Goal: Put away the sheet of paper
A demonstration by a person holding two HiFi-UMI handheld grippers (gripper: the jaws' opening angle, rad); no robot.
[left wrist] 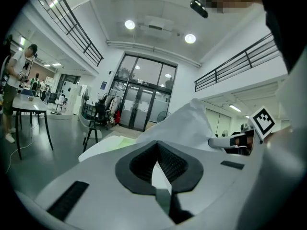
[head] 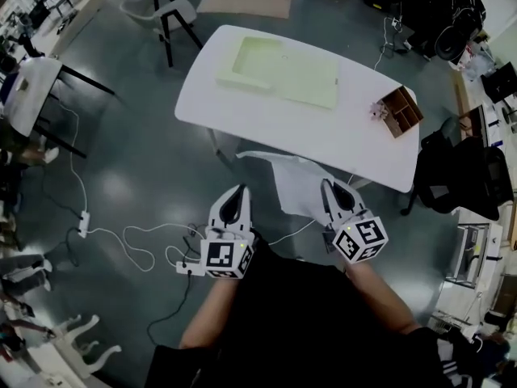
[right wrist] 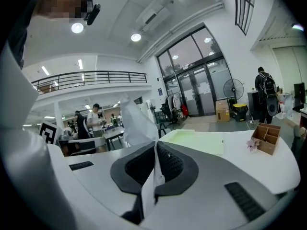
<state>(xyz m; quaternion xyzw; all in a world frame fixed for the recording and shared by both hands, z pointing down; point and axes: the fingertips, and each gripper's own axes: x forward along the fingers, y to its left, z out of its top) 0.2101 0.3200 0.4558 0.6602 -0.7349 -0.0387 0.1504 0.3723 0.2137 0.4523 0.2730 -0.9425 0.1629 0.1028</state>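
A crumpled white sheet of paper (head: 296,181) hangs in the air between my two grippers, just in front of the white table (head: 323,136). My left gripper (head: 236,191) is shut on the sheet's left part; a strip of paper (left wrist: 159,169) shows between its pads. My right gripper (head: 330,187) is shut on the right part, with the sheet (right wrist: 135,121) rising out of its closed jaws. On the table lie a pale green folder (head: 283,71) and, at the right end, a brown wooden organizer (head: 398,111). The right gripper view shows both: the folder (right wrist: 196,141) and the organizer (right wrist: 266,137).
White cables and a power strip (head: 187,267) trail over the grey floor at my left. A white chair (head: 170,14) stands beyond the table, another table (head: 32,79) at far left. A black chair (head: 456,176) and shelves crowd the right. People stand in the background (right wrist: 96,121).
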